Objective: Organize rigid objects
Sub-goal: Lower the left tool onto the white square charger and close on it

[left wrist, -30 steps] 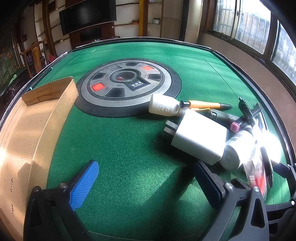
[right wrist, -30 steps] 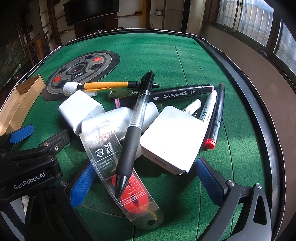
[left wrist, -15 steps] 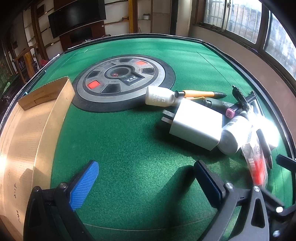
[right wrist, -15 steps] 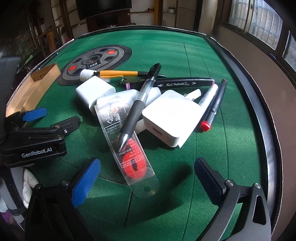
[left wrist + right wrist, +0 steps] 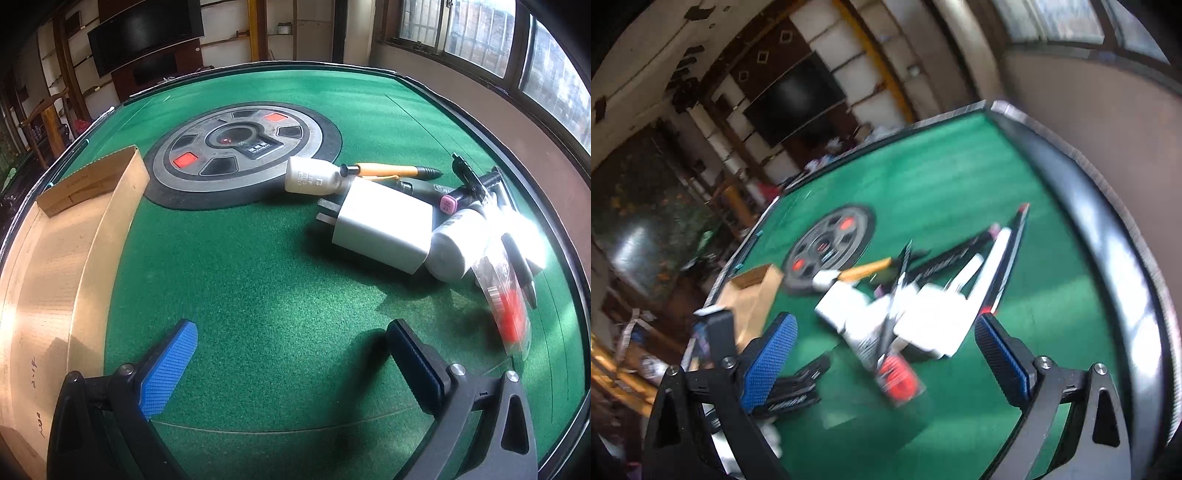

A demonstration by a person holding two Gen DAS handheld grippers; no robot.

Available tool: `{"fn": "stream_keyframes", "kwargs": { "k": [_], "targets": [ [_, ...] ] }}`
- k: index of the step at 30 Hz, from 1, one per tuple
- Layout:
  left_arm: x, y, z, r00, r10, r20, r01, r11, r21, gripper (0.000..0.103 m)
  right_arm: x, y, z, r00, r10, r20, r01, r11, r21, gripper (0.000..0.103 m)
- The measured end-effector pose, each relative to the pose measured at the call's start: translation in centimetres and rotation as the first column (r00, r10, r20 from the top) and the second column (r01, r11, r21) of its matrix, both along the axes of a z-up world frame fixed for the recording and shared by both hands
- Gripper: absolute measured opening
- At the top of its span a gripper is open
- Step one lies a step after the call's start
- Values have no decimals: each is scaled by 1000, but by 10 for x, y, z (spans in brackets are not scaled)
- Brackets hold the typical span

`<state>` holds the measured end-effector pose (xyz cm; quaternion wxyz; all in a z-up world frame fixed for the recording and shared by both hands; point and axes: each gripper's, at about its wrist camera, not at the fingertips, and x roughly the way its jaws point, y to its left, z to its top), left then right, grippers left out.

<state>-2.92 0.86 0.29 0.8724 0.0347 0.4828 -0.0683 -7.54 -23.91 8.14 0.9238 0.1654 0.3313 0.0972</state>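
A pile of rigid things lies on the green felt table: a white charger, a small white bottle, an orange pen, a larger white bottle and a clear packet with a red part. My left gripper hangs open over bare felt, short of the charger. The right wrist view is blurred and tilted. It shows the same pile, with a second white charger, a black pen and markers. My right gripper is raised above the pile, its jaws closing slightly with nothing between them.
A shallow cardboard box stands along the table's left side. A round grey panel is set in the table's middle. A raised dark rim borders the table on the right. Shelves and a dark screen stand behind.
My right gripper has lifted and rolled away from the pile, so the objects look smaller and tilted. My left gripper has barely moved. The pile lies as before.
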Motion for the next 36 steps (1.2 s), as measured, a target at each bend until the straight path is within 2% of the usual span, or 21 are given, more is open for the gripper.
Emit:
{"fn": "stream_keyframes", "kwargs": {
  "k": [1, 4, 5, 7, 9, 11, 14, 16, 19, 21, 23, 24, 25, 27, 28, 32, 34, 36],
  "targets": [
    [-1, 0, 1, 1000, -18, -12, 18, 1000, 1, 102, 2, -2, 2, 998, -45, 34, 45, 999, -10, 99],
    [-4, 10, 4, 998, -2, -64, 1, 1000, -22, 102, 29, -13, -18, 995, -91, -29, 93, 994, 56, 99],
    [-4, 14, 7, 997, -5, -77, 0, 998, -57, 102, 34, -14, -27, 991, -133, -23, 134, 991, 23, 99],
    [-3, 23, 16, 998, 7, -63, -14, 994, -110, 97, 42, -20, -48, 980, -196, -27, 196, 981, -11, 99],
    [2, 29, 27, 999, 29, -31, -33, 989, -141, 97, 49, -31, -64, 971, -220, -96, 223, 975, 12, 96],
    [13, 28, 32, 999, 43, -31, -48, 982, -183, 97, 48, -37, -62, 972, -222, -74, 225, 974, 41, 93],
    [36, 15, 29, 995, 63, -75, -78, 973, -217, 97, 43, -33, -62, 969, -243, -37, 243, 970, -21, 93],
    [52, 1, 26, 993, 74, -90, -92, 972, -218, 97, 41, -33, -60, 967, -252, -30, 251, 967, -31, 93],
    [72, -20, 18, 991, 85, -100, -102, 980, -174, 98, 37, -33, -56, 959, -283, -14, 282, 958, -56, 93],
    [74, -31, 20, 997, 58, -60, -66, 987, -149, 98, 37, -33, -56, 955, -295, -9, 294, 953, -74, 93],
    [70, -33, 24, 998, 34, -46, -40, 990, -132, 87, 36, -34, -55, 954, -299, 3, 298, 951, -85, 93],
    [66, -30, 27, 999, 4, -49, -12, 988, -151, 69, 36, -33, -54, 954, -299, 6, 298, 950, -95, 93],
    [62, -27, 31, 999, -12, -49, 5, 990, -144, 60, 36, -32, -54, 955, -296, 6, 296, 950, -99, 93],
    [52, -16, 35, 1000, -9, -26, 7, 997, -75, 59, 37, -31, -54, 957, -289, 1, 288, 952, -101, 93],
    [47, -7, 35, 1000, -5, -25, 3, 998, -67, 54, 37, -30, -54, 958, -288, -1, 287, 953, -100, 93],
    [38, 14, 43, 999, -7, -36, -1, 976, -218, 53, 33, -31, -50, 955, -295, 16, 295, 951, -89, 93],
    [45, 12, 45, 999, 27, -43, -36, 971, -235, 59, 32, -31, -49, 953, -302, 22, 303, 948, -96, 93],
    [60, 3, 41, 996, 58, -62, -71, 967, -245, 62, 33, -31, -50, 952, -305, 17, 306, 947, -101, 93]
  ]
}}
